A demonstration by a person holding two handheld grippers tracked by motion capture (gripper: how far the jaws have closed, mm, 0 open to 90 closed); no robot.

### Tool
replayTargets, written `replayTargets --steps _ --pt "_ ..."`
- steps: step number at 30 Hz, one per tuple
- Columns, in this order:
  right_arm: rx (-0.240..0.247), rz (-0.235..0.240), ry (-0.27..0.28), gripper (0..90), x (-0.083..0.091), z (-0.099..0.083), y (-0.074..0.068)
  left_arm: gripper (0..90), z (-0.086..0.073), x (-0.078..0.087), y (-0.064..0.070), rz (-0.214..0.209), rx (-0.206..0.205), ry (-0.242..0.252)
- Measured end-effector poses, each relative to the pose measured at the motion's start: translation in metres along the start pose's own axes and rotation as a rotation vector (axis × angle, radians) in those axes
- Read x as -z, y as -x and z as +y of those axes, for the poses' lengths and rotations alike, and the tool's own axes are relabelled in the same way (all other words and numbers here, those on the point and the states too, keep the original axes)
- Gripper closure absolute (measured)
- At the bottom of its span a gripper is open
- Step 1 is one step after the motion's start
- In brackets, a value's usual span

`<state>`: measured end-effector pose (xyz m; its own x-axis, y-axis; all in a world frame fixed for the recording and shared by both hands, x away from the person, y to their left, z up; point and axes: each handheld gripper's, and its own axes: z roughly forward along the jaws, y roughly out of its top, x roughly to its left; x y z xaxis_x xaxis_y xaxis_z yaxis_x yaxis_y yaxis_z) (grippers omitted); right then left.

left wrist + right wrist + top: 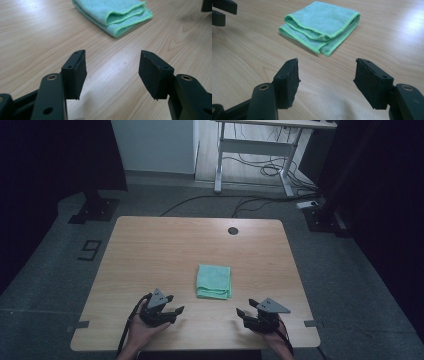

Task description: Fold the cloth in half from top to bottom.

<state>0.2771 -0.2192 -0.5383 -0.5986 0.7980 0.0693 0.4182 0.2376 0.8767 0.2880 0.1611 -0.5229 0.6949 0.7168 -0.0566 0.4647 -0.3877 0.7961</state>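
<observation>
From above, the cloth (214, 281) lies folded on the table (150, 250), ahead of and between the left gripper (176, 304) and right gripper (243, 312). Left gripper view: jaws wide apart, empty, cloth (113, 13) well beyond. Right gripper view: jaws gaping, empty; cloth (322, 25) is green, layered, lighter-edged.

A mint-green cloth (214, 281), its hem seemingly lighter green, lies on a pale wood-grain table (150, 250).

cloth (113, 15) top cut off, forearms cropped
</observation>
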Motion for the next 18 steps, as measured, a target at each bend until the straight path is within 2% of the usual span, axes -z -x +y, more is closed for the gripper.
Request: replayTargets --steps 7,11,14,18 --pt "-0.001 0.000 -0.009 35.9 0.010 -0.011 -0.003 39.1 -0.011 0.006 -0.001 0.006 0.014 -0.003" --pt "0.003 0.004 -0.013 35.9 0.012 -0.014 -0.006 39.3 -0.011 0.006 -0.001 0.004 0.028 0.000" --pt "0.005 0.002 -0.010 35.9 0.013 -0.014 -0.007 39.1 -0.011 0.004 0.001 0.011 0.007 -0.010" --pt "0.002 -0.006 -0.011 35.9 0.013 -0.015 -0.005 39.0 -0.011 0.004 0.001 0.008 0.008 -0.011"
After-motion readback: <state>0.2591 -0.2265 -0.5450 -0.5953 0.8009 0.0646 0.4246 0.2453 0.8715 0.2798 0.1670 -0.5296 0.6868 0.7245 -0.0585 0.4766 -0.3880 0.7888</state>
